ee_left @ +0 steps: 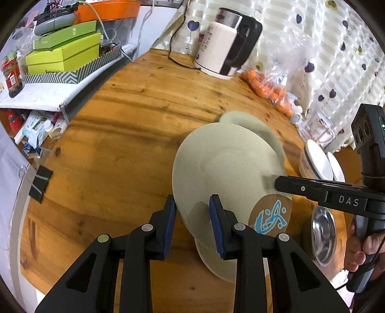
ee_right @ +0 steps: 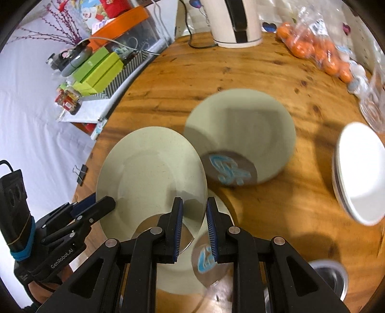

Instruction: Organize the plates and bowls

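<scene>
On the wooden desk, left tongs and right tongs both pinch one raised beige plate; uneven pulls could drop it onto the plate below.

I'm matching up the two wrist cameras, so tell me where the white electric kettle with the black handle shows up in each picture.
Left wrist view: the kettle stands at top centre-right, at the far edge of the wooden table, just left of the bag of oranges.
Right wrist view: the kettle sits at the top edge, right of centre, its upper part cut off.
Shared landmark: the bag of oranges lies to the kettle's right in both views.
</scene>
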{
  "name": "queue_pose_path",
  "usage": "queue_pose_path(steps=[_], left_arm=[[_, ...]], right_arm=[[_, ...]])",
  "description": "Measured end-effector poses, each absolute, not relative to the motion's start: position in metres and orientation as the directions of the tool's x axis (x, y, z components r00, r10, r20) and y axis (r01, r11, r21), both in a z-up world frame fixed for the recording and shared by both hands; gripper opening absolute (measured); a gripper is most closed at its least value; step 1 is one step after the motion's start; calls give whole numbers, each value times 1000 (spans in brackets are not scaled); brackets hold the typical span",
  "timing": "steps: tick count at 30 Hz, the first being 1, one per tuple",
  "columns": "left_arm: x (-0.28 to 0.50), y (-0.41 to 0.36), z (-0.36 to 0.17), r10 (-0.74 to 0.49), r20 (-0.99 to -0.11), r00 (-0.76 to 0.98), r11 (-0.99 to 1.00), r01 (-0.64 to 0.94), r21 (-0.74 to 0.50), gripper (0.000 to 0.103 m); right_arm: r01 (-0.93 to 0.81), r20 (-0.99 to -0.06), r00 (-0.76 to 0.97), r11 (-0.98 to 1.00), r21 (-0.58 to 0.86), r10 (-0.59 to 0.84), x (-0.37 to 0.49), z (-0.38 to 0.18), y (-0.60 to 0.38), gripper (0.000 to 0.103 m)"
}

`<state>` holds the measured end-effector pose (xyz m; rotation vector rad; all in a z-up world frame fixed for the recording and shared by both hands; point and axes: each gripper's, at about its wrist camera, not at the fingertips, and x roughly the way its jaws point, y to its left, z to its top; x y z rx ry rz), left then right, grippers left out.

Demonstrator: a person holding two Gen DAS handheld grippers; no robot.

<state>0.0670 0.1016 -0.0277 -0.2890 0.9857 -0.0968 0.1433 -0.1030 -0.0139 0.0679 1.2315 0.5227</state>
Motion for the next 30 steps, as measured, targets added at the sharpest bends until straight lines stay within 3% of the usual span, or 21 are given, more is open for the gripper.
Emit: queue_pose_path(steps=[30], left_arm=[[46, 69, -49, -226, -846, 483, 965, -8, -262, 29]], right_arm=[[-289, -899, 212, 904, 317, 383, 110, -39, -133, 20]])
